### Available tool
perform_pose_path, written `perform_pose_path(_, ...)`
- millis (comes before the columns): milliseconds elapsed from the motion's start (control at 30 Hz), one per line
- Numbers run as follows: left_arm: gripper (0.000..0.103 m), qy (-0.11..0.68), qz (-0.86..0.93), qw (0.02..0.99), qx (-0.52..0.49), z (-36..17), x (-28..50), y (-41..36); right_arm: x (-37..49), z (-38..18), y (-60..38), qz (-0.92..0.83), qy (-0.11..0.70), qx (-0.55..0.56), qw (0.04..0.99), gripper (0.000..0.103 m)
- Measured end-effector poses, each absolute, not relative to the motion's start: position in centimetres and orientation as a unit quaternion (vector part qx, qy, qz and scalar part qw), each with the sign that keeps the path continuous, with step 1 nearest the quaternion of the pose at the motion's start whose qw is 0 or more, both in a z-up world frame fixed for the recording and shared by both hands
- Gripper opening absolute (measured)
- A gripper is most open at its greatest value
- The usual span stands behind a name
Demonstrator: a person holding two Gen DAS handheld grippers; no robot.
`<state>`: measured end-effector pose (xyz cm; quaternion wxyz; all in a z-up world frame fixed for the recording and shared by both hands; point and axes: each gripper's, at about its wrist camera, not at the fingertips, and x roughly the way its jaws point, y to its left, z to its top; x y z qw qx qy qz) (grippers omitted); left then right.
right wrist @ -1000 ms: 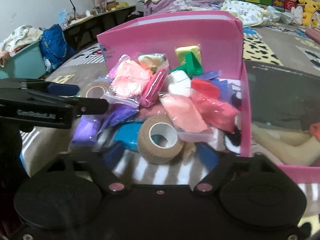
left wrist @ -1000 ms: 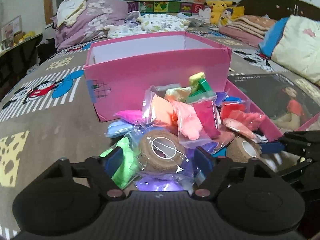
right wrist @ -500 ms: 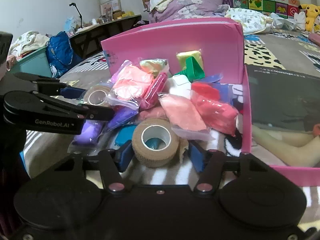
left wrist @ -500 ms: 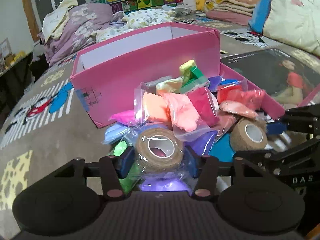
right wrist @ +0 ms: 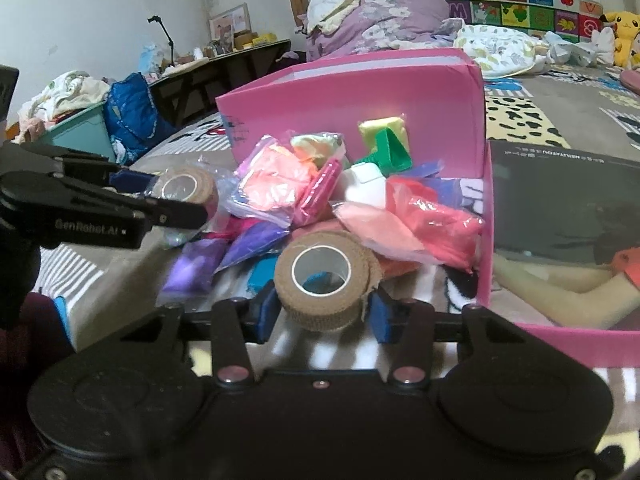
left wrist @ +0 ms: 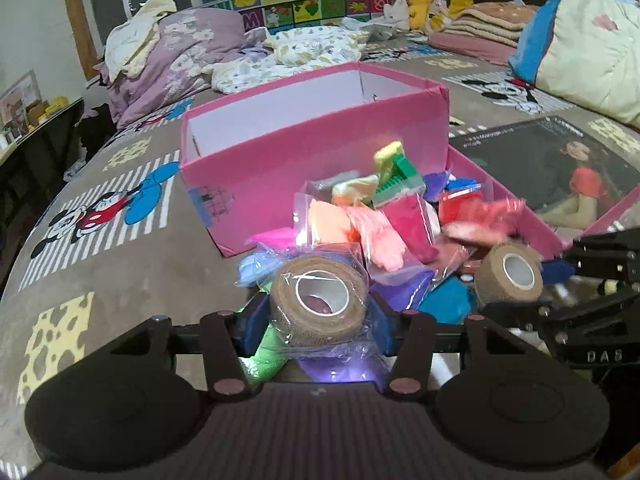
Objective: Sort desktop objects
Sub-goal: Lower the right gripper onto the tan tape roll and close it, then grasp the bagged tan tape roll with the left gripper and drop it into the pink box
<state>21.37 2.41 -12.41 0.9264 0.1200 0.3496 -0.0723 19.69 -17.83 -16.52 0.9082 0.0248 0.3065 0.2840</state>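
Two tan bandage rolls at the near edge of a pile of bagged clay on the bed. Left gripper [left wrist: 318, 318] clamped on the bagged roll [left wrist: 318, 302]: slippery wrap. Right gripper [right wrist: 324, 312] closing across the bare roll [right wrist: 326, 282]: light, squashy, best pinched across its sides.

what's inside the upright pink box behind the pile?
The pink box shows only bare white inner walls from the left wrist view. Its floor is hidden behind the front wall, so I can't tell what lies there.
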Motion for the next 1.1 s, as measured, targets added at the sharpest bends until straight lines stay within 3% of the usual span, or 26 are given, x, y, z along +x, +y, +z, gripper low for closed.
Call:
perform_pose_path(633, 0.051, 0.312, -0.056, 0.947, 0.044, -6.2, 25.7, 5.2, 19.0, -16.2, -18.3, 0.334, 0.306, 0.058, 0.890, 0.045)
perform_pose_path(1100, 0.051, 0.329, -0.049, 0.943, -0.016, -5.1, 38.5, 6.1, 20.1, -16.4, -19.0, 0.333, 0.310, 0.084, 0.886, 0.045)
